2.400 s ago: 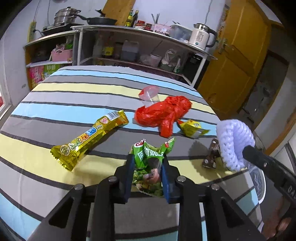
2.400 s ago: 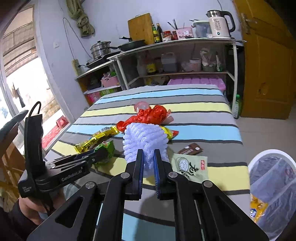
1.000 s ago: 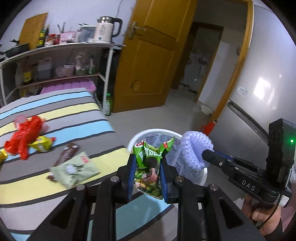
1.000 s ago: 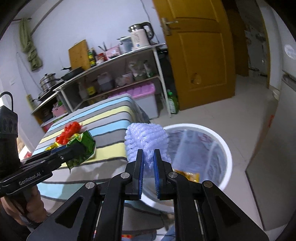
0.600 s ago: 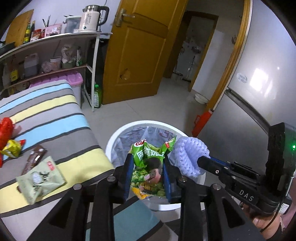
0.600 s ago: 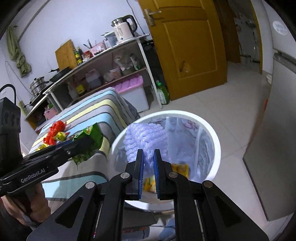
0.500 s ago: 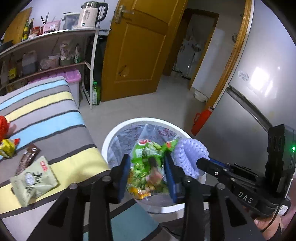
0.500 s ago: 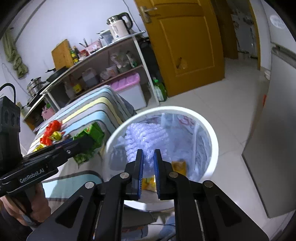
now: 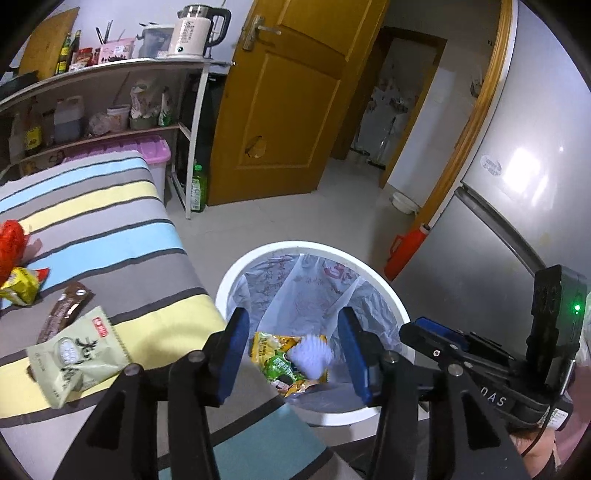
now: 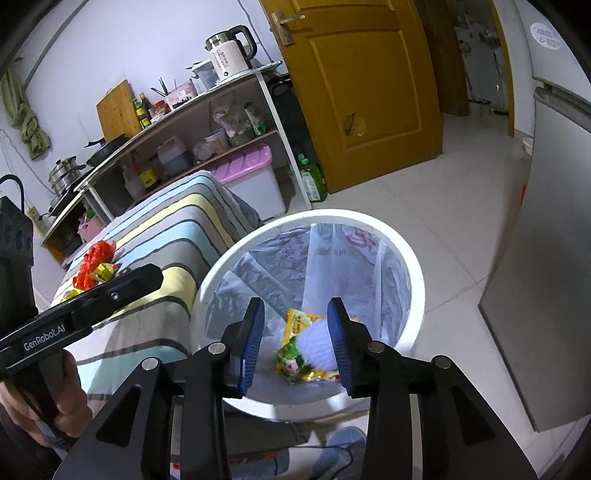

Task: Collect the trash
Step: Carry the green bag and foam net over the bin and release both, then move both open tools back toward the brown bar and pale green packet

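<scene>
Both grippers hang open and empty over a white trash bin (image 9: 369, 269) lined with a clear bag, which also shows in the right wrist view (image 10: 410, 266). My left gripper (image 9: 293, 356) and my right gripper (image 10: 295, 345) are above its near side. Inside the bin lie the green snack packet (image 9: 280, 367), the white foam net (image 9: 312, 356) and a yellow wrapper (image 9: 267, 343); the packet (image 10: 290, 360) and net (image 10: 317, 345) also show in the right wrist view. On the striped table (image 9: 122, 236) lie a pale green packet (image 9: 75, 356), a brown wrapper (image 9: 64, 310), a yellow wrapper (image 9: 20, 286) and a red bag (image 9: 9, 245).
A shelf unit (image 9: 110, 96) with a kettle (image 9: 192, 31) stands behind the table. A yellow wooden door (image 9: 284, 110) is beyond the bin. A grey fridge (image 9: 517, 221) stands to the right. A red bottle (image 9: 406, 247) sits on the floor by it.
Both grippers swung from the table to above the bin, then opened. The green packet and the foam net dropped into the bin.
</scene>
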